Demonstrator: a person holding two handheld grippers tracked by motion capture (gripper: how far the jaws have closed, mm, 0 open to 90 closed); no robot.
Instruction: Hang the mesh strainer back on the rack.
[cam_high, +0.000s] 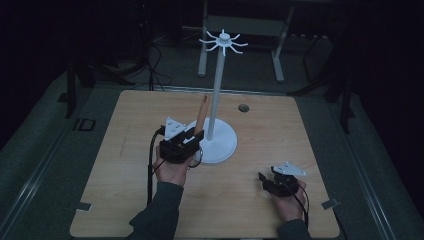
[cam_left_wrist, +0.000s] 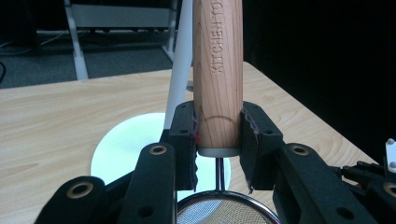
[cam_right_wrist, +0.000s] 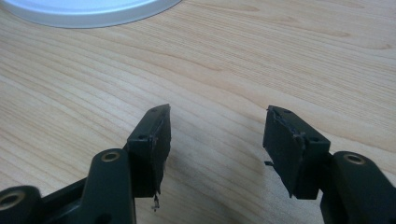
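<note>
— While my left claw (cam_left_wrist: 218, 135) stays out of your sight, what has it got?

— It's clamped on a wooden handle (cam_left_wrist: 218, 70) marked KITCHEN, held upright just beside the white stand's pole (cam_high: 217, 90), near the desk's (cam_high: 120, 165) middle; a mesh strainer (cam_left_wrist: 226, 210) hangs below.

— And the right claw (cam_right_wrist: 217, 140)?

— Jaws spread wide, holding nothing, low over the desk near its front right corner.
</note>
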